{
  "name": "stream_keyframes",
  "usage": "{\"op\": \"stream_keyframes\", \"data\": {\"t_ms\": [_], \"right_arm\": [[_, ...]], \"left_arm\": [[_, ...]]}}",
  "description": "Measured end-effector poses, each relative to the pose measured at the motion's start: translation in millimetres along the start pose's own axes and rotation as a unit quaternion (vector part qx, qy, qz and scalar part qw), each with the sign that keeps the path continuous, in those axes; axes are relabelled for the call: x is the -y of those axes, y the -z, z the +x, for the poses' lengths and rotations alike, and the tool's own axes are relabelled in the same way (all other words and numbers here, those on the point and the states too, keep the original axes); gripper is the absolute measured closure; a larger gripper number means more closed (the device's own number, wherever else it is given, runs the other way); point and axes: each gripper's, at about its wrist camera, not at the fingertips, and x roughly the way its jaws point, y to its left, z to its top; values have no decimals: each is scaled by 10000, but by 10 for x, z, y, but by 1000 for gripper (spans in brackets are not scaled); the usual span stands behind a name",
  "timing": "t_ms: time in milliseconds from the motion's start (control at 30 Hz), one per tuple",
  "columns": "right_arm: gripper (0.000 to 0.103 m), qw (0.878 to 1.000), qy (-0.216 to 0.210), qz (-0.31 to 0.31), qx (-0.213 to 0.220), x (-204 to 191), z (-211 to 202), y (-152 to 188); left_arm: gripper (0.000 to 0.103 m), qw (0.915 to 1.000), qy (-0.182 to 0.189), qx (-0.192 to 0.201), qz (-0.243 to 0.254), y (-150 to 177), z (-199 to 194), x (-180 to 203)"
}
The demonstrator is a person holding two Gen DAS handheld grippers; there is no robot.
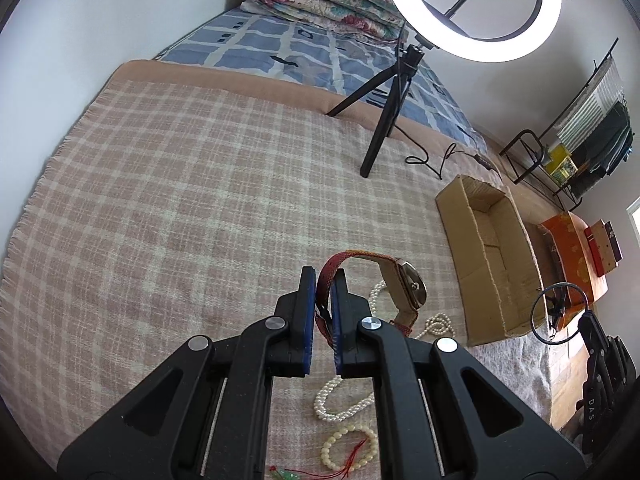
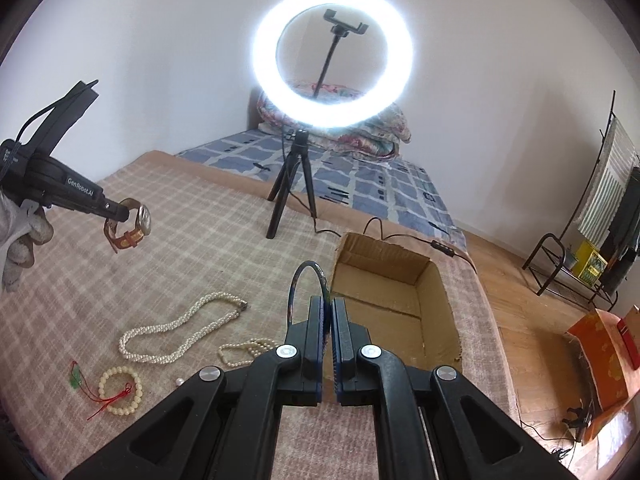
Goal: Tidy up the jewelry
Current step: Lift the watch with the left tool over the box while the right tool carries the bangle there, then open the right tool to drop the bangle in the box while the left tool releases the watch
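Note:
My left gripper (image 1: 323, 276) is shut on the red strap of a wristwatch (image 1: 412, 288), which hangs in the air above the checked blanket (image 1: 180, 184). The right wrist view shows the same watch (image 2: 138, 224) in the left gripper (image 2: 120, 212) at the far left. My right gripper (image 2: 328, 304) is shut on a thin dark bangle (image 2: 308, 263), held over the near-left corner of an open cardboard box (image 2: 384, 246). On the blanket lie a long pearl necklace (image 2: 180, 328), a small pearl bracelet (image 2: 244, 350), a cream bead bracelet (image 2: 120, 390) and a green pendant (image 2: 75, 378) on red cord.
A lit ring light on a black tripod (image 2: 292, 196) stands behind the box, and its cable (image 2: 376, 224) runs past the box's far side. A folded quilt (image 2: 360, 120) lies at the head of the bed. An orange box (image 2: 604, 364) and a metal rack (image 2: 572, 264) stand on the floor at right.

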Motion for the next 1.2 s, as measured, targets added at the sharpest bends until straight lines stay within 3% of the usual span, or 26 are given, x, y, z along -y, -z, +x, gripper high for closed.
{"op": "stream_keyframes", "data": {"t_ms": [533, 800, 1200], "right_arm": [[102, 9985, 294, 442, -128, 681, 244, -50], [102, 9975, 330, 515, -352, 856, 435, 26], [102, 9931, 270, 820, -791, 1129, 730, 235]], "left_arm": [[98, 9967, 488, 108, 643, -260, 278, 1064], [98, 9940, 696, 5, 846, -464, 685, 1626], [98, 9915, 684, -254, 1081, -593, 1358, 2205]]}}
